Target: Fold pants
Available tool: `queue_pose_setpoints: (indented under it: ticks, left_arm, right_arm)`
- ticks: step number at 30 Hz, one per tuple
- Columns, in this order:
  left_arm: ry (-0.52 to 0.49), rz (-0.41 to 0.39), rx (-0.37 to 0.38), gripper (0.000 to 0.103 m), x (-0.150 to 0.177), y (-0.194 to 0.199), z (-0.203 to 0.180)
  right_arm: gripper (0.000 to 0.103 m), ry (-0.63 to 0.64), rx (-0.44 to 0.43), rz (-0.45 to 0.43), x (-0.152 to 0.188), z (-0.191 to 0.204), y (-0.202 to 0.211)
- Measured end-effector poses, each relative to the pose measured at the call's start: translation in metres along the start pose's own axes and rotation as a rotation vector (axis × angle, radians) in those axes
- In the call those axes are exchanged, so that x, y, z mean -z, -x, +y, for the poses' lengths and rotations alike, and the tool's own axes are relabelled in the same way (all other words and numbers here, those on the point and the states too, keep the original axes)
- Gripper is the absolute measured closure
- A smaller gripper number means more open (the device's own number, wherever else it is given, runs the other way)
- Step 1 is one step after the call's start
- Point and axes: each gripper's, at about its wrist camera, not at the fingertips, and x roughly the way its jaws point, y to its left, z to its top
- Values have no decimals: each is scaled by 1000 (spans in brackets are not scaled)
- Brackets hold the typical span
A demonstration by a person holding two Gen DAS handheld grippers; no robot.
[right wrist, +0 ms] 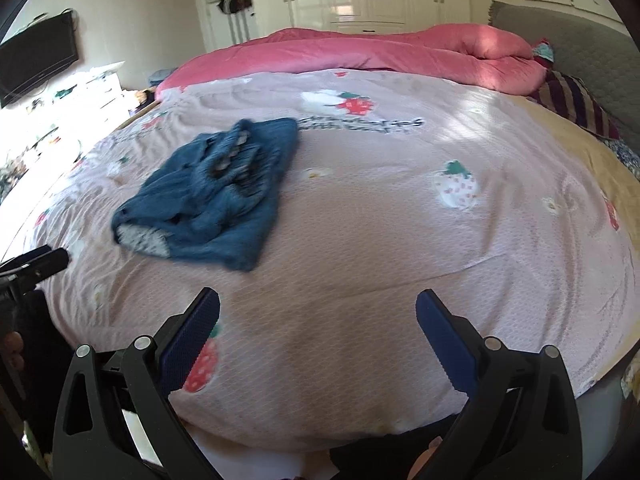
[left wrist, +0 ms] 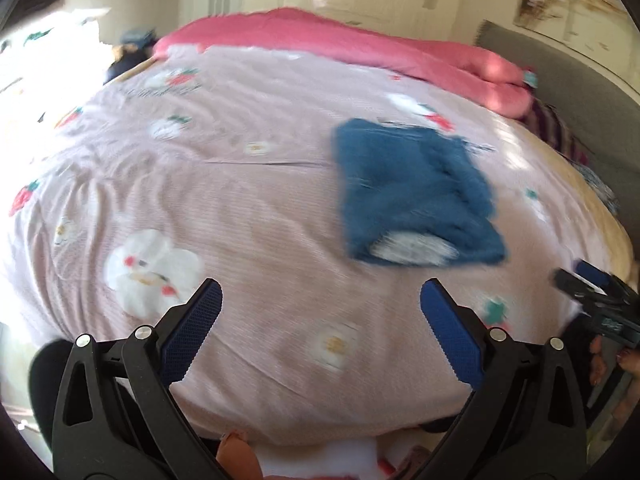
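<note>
Both jaws spread wide, nothing between them. Left gripper (left wrist: 320,308) and right gripper (right wrist: 318,316) hover over the near edge of the bed (right wrist: 360,320), above bare pink strawberry-print sheet.

Blue pants (left wrist: 412,196) lie bunched on the sheet, well apart from either gripper, not flat, grey lining showing at the near end. From the left jaws: ahead and to the right. From the right jaws: ahead and to the left (right wrist: 216,196). So the pants sit between the two grippers, farther up the bed.

Long axis runs roughly away from the jaws, toward the pink duvet (right wrist: 360,50).

Judgement: neither arm is clearly nearer; both must reach forward and inward. Left view is motion-blurred.
</note>
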Motion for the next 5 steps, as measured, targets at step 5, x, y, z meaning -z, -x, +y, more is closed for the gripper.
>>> queue_pose_setpoints:
  ticks: [5]
  left_arm:
    - [21,32,-244,10,-44,-48,71]
  right_arm:
    - [5,-92,206,-4,-41,-83,-30]
